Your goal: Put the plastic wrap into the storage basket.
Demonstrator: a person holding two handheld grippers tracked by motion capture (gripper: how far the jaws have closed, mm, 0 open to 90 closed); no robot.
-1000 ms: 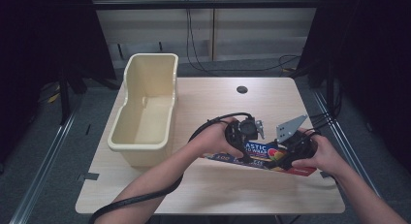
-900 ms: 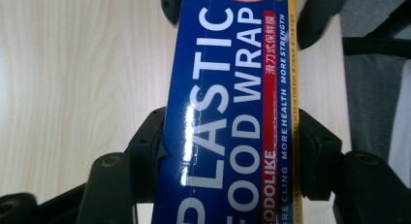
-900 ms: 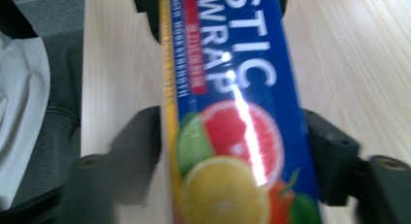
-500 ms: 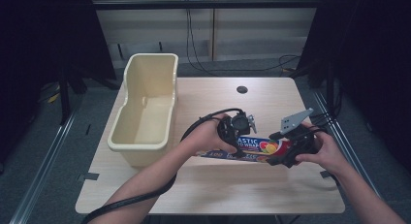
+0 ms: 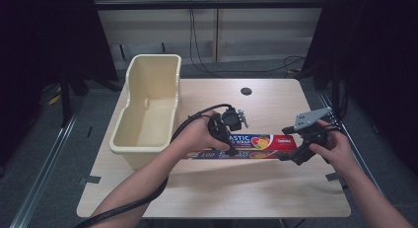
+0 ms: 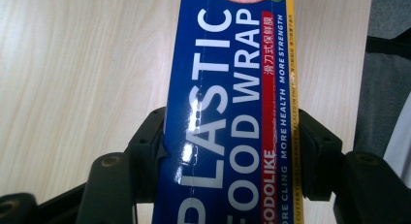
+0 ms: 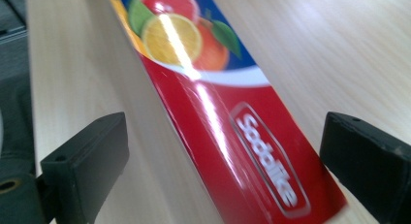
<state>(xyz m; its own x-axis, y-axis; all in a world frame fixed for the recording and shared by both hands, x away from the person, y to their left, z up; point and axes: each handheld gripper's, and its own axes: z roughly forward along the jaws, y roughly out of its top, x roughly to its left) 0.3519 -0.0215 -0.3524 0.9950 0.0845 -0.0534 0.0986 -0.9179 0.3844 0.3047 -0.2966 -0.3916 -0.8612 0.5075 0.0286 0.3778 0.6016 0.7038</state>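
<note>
On table: one wrap box | one bin (cream) | two tools

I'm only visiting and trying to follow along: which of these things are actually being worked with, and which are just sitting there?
In use:
- plastic wrap box, clamped by the left gripper
- right gripper, jaws just opened, standing apart on either side of the box's red end

Just lying about:
- cream tub at the table's left, untouched
- table itself, with a dark round hole
</note>
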